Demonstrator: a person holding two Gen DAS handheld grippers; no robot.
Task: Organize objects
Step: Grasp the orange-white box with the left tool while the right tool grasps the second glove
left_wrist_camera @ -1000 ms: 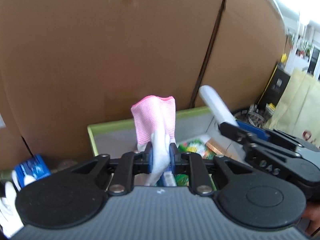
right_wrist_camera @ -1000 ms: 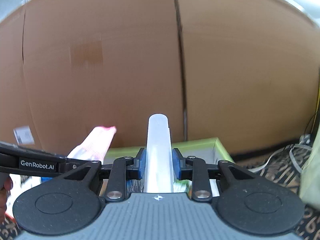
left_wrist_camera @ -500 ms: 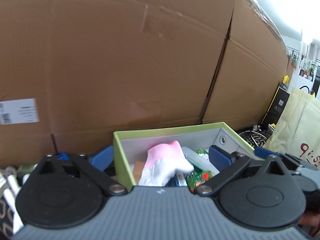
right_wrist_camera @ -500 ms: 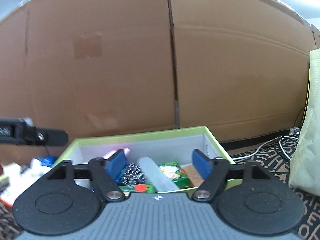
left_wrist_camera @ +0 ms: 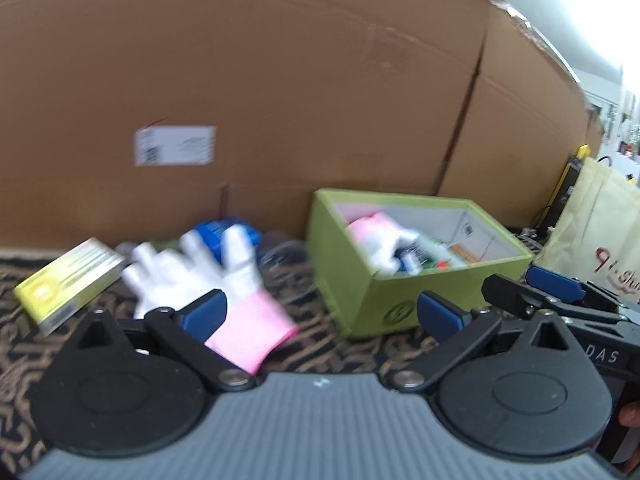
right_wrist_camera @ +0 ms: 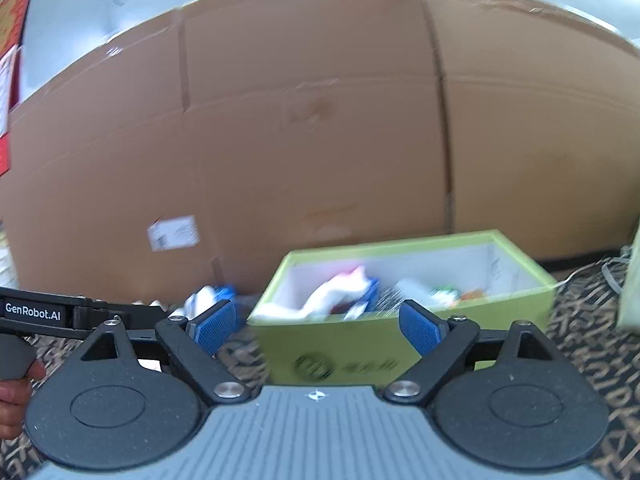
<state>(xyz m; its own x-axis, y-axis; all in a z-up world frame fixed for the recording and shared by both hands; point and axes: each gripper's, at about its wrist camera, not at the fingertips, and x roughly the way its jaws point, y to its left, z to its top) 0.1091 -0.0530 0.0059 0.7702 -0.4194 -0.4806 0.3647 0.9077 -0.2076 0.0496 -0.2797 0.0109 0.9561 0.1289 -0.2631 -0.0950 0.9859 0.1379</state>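
A green box (left_wrist_camera: pixel 348 264) stands on the patterned mat and holds a pink-and-white glove (left_wrist_camera: pixel 376 232), a white tube and several packets; it also shows in the right wrist view (right_wrist_camera: pixel 400 356). My left gripper (left_wrist_camera: pixel 320 314) is open and empty, back from the box. A second pink-cuffed white glove (left_wrist_camera: pixel 224 280) lies on the mat just beyond its left finger. My right gripper (right_wrist_camera: pixel 316 326) is open and empty in front of the box. The white tube (right_wrist_camera: pixel 412 288) lies inside the box.
A yellow-green carton (left_wrist_camera: pixel 68 280) lies at the left and a blue item (left_wrist_camera: pixel 220 232) behind the glove. Large cardboard boxes (left_wrist_camera: pixel 280 100) wall off the back. A cream bag (left_wrist_camera: pixel 596 232) stands at the right. The other gripper (left_wrist_camera: pixel 560 300) reaches in from the right.
Both grippers opened: the left let the pink glove drop into the box, the right let the white tube drop in. Both then pulled back, the left swinging left toward the second glove.
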